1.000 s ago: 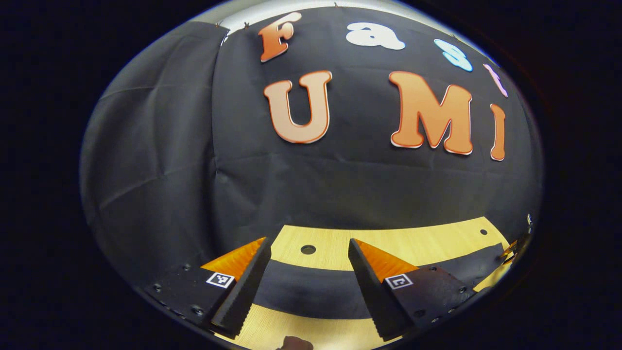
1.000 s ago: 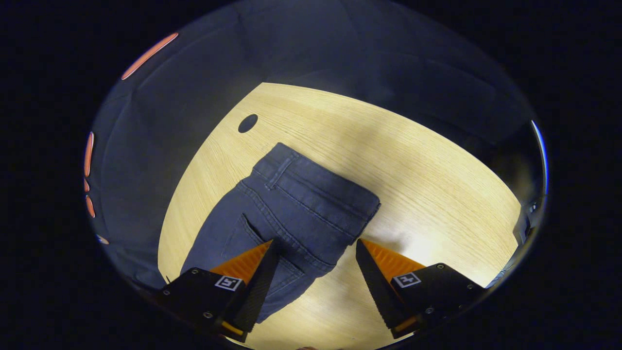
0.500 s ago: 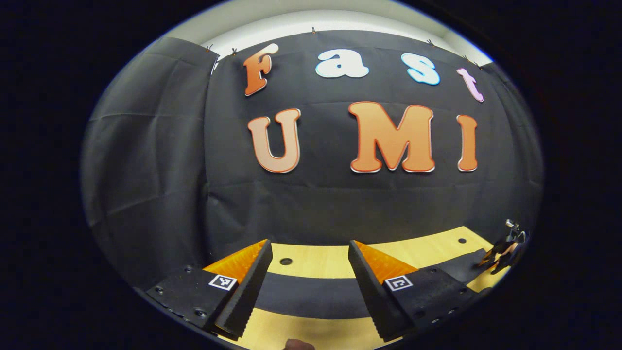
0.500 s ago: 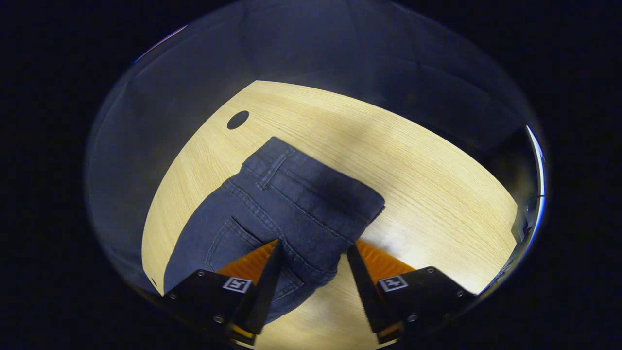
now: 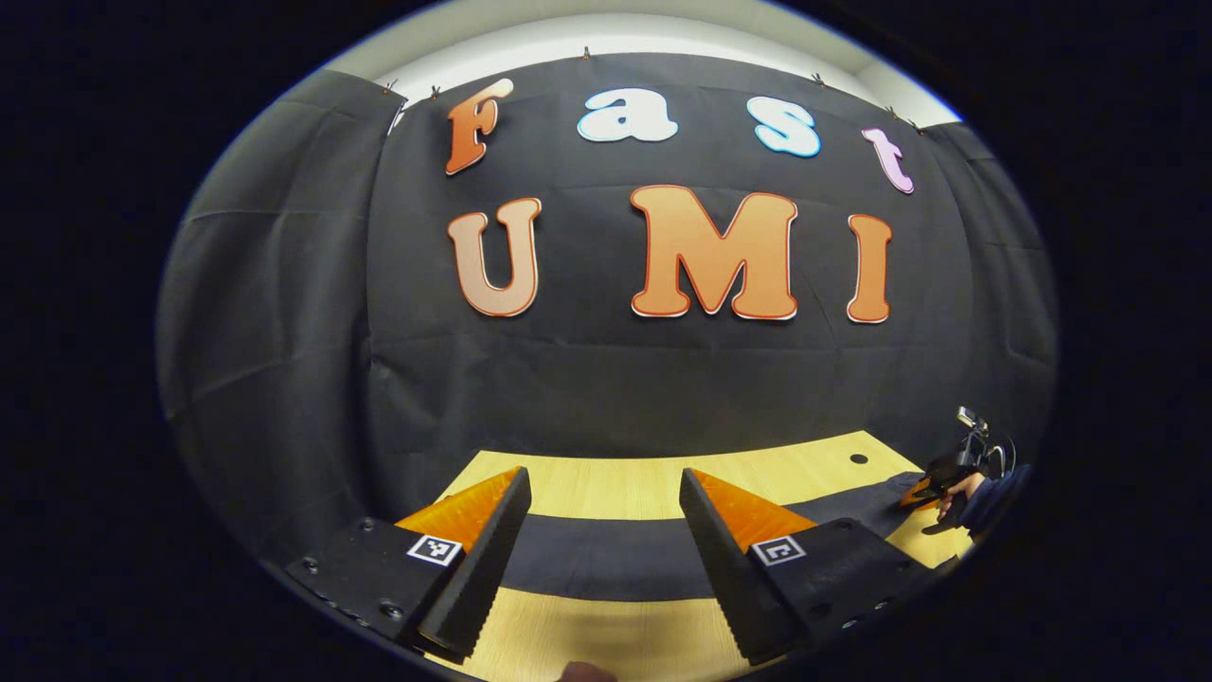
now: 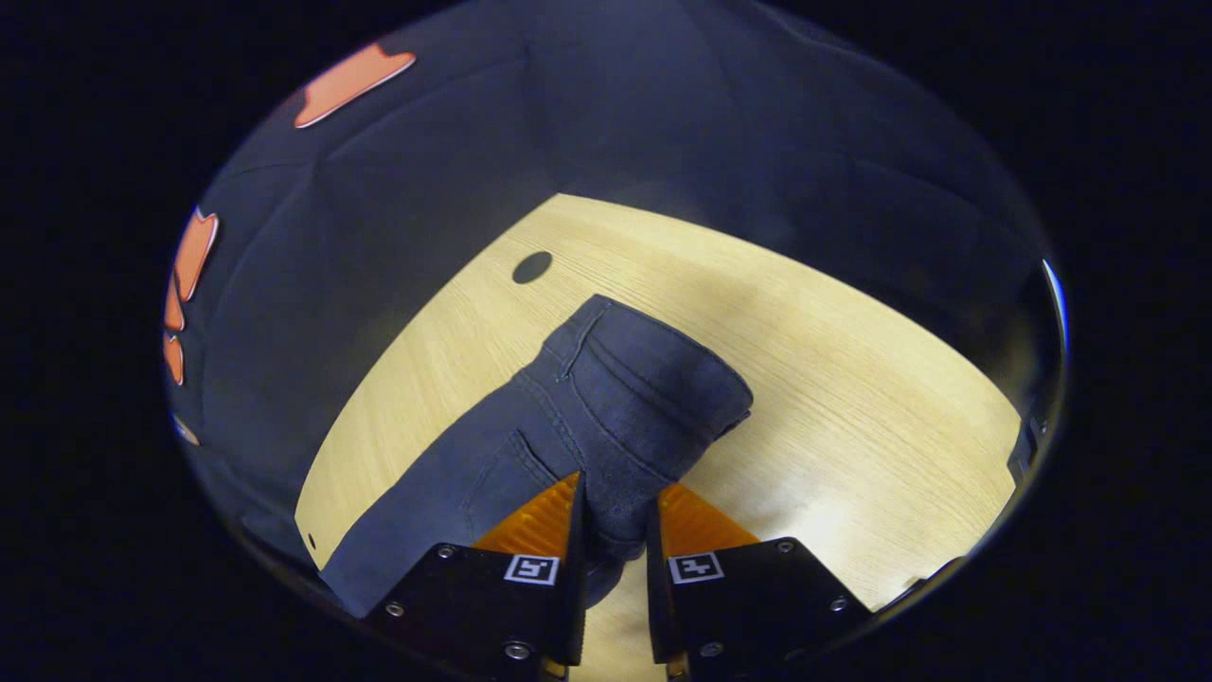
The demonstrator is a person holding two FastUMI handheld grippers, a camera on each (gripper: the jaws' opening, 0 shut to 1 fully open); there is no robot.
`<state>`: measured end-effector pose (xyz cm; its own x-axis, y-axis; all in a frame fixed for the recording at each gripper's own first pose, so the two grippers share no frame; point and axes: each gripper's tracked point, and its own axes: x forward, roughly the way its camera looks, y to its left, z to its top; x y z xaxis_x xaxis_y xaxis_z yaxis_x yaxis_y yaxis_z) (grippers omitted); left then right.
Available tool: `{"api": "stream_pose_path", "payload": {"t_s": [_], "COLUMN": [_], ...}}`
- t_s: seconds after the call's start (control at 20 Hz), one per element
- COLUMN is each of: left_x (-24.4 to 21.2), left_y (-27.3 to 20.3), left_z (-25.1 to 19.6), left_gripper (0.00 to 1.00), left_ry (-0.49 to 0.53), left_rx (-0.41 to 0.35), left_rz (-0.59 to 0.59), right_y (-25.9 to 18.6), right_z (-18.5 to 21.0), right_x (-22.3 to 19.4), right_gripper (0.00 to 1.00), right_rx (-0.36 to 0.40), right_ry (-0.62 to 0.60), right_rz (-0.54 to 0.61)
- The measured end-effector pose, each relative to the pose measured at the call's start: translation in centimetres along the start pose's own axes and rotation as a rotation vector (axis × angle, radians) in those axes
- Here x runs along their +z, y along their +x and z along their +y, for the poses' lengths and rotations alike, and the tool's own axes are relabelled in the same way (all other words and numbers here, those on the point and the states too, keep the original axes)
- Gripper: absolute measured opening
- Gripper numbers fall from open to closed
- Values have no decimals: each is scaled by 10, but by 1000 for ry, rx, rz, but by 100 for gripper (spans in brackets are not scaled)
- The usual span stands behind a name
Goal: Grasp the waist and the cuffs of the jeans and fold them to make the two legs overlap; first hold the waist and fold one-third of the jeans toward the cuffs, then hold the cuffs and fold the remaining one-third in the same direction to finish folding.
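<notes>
the right claw (image 6: 614,530), wide apart half a second ago, has now closed on the near corner of the jeans (image 6: 606,407) at the waist, low centre of the right gripper view, bunching the denim up off the table (image 6: 852,398). the left claw (image 5: 601,549) stays wide open and empty above the legs. the waist grip seems secured; the cuffs are not yet held.

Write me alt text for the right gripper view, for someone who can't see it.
The right claw is shut on the waist end of dark blue denim jeans, bunching the cloth between its fingers. The jeans lie on a light wooden table with a dark round hole beyond the waistband.
</notes>
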<state>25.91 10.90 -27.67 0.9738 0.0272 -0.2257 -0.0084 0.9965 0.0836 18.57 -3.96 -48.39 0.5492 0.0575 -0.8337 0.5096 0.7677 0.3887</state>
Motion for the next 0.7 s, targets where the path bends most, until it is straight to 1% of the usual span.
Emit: {"api": "stream_pose_path", "payload": {"t_s": [0.2,0.3,0.4,0.55,0.6,0.65,0.7], "left_x": [-4,-6,-8,-8,-8,-10,-11], "left_y": [0,1,1,-1,-2,-1,0], "left_z": [-2,-2,-2,2,3,6,8], "left_gripper": [95,95,95,95,95,95,95], "left_ry": [9,13,18,26,23,19,12], "left_rx": [7,16,23,38,31,28,13], "left_rz": [14,24,30,32,33,30,32], "right_y": [-17,-26,-38,-62,-65,-67,-70], "right_z": [13,25,38,51,55,62,64], "right_x": [11,16,18,16,17,12,13], "right_gripper": [28,28,28,28,28,28,28], "right_rx": [49,76,120,182,186,206,208], "right_ry": [-92,-167,-255,-368,-392,-439,-464], "right_rz": [-118,-174,-218,-252,-271,-259,-271]}}
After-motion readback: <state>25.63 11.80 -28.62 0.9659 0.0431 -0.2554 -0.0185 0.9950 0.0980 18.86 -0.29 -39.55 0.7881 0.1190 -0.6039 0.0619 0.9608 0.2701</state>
